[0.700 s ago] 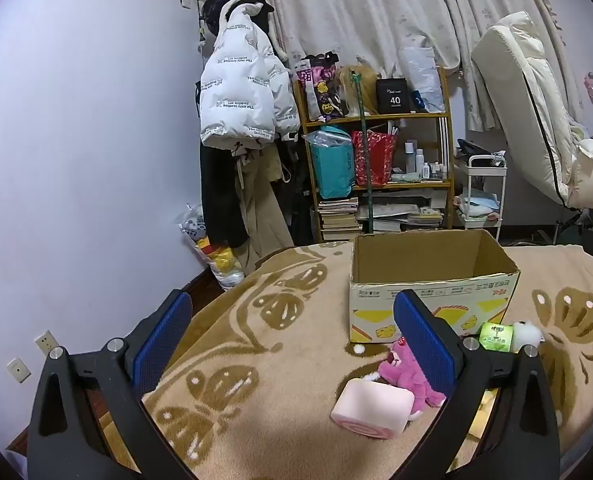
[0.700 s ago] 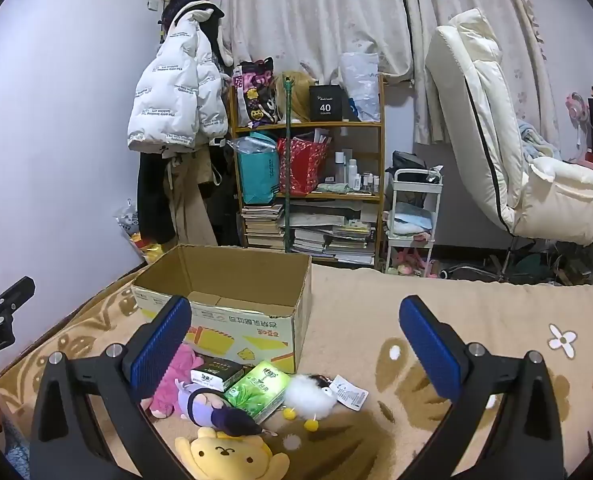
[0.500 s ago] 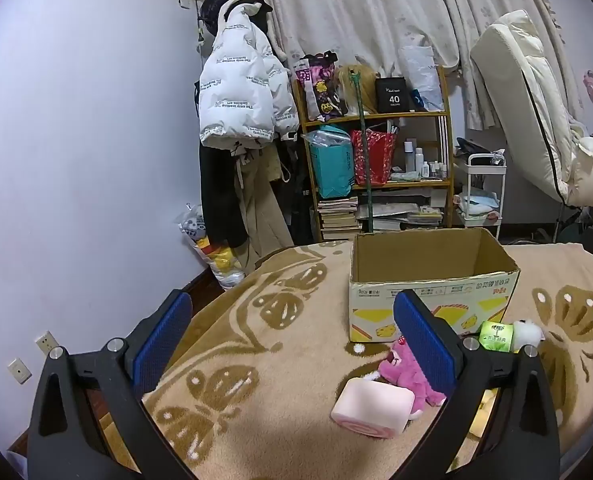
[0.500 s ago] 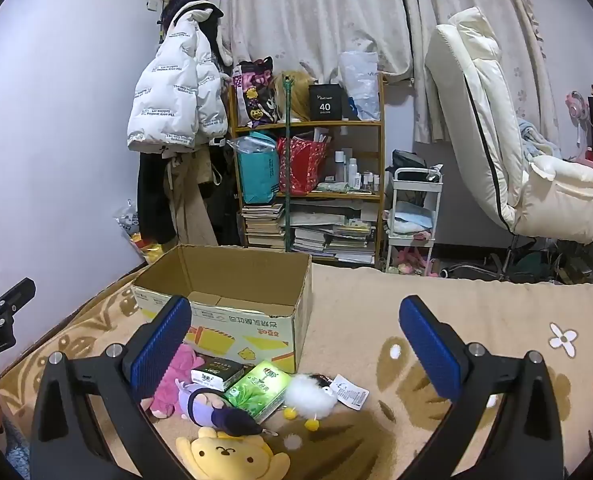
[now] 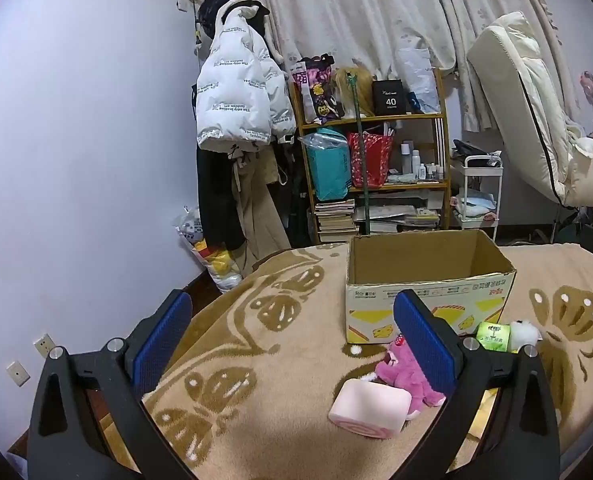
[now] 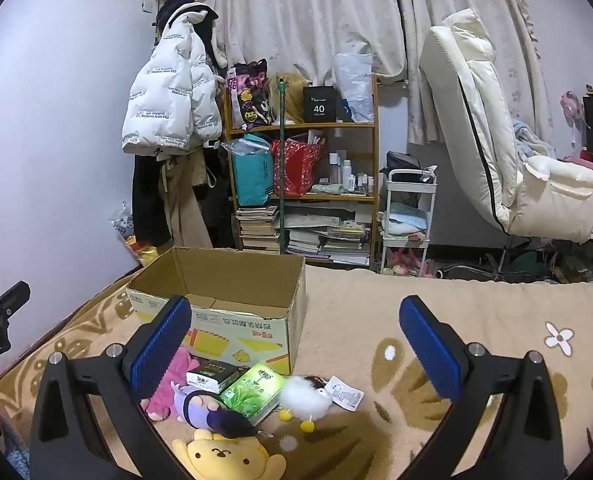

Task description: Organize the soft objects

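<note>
We find the soft toys heaped on the beige, brown-patterned blanket just in front of the open brown cardboard box, which stands upright with its flaps gone and its inside bare as far as we can see. Touching or nearly touching the box's near wall lie a pink plush toy, a green tissue pack and a white fluffy chick toy.

Our left gripper is spread wide and holds nothing; its right finger overlaps the pink plush in view, contact unclear. Our right gripper is likewise released and empty above the pile.

To the right of the box the blanket runs broad and bare; to the left it falls off at the bed's edge near the pale wall.

Only the left view shows the pink rounded cushion nearest us. Only the right view shows the yellow bear plush, the purple doll and a small dark carton.
</note>
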A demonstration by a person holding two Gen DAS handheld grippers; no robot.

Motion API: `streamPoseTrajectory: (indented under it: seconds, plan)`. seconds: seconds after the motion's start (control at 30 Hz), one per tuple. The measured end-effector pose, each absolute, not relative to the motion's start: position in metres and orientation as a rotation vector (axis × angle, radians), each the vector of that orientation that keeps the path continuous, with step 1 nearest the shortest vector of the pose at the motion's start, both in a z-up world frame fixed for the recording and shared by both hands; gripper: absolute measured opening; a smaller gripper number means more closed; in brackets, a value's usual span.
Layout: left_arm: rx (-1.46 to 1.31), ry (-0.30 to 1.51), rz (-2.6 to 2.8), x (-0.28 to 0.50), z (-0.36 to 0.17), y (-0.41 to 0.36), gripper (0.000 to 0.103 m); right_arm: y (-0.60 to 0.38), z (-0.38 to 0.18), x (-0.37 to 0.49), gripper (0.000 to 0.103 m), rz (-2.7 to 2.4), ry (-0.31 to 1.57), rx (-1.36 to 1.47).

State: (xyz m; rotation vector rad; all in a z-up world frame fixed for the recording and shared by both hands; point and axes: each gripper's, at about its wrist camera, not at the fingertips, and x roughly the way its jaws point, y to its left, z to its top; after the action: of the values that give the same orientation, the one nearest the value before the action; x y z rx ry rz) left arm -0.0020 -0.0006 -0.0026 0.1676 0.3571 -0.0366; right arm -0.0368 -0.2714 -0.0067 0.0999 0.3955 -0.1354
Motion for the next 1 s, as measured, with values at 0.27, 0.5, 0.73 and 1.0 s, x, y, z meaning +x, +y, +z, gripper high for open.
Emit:
streamPoseTrajectory:
  seconds: [0.27,0.5,0.73,1.0]
  plan:
    - [0.173,0.358,-0.04,-0.002,-0.001,0.001,0.1,-0.275,-0.006,-0.037,0.103,-0.141,0.393,0.102]
    - [0.173,0.36,-0.039,-0.002,0.0,0.001,0.1,-0.279,-0.003,-0.039,0.103,-0.146,0.389,0.092]
    - [0.178,0.36,-0.041,-0.001,0.0,0.001,0.1,-0.283,-0.001,-0.037,0.103,-0.143,0.389,0.094]
    - [0.177,0.359,-0.042,-0.001,0.0,0.001,0.1,-0.276,-0.003,-0.036,0.103,-0.145,0.392,0.096]
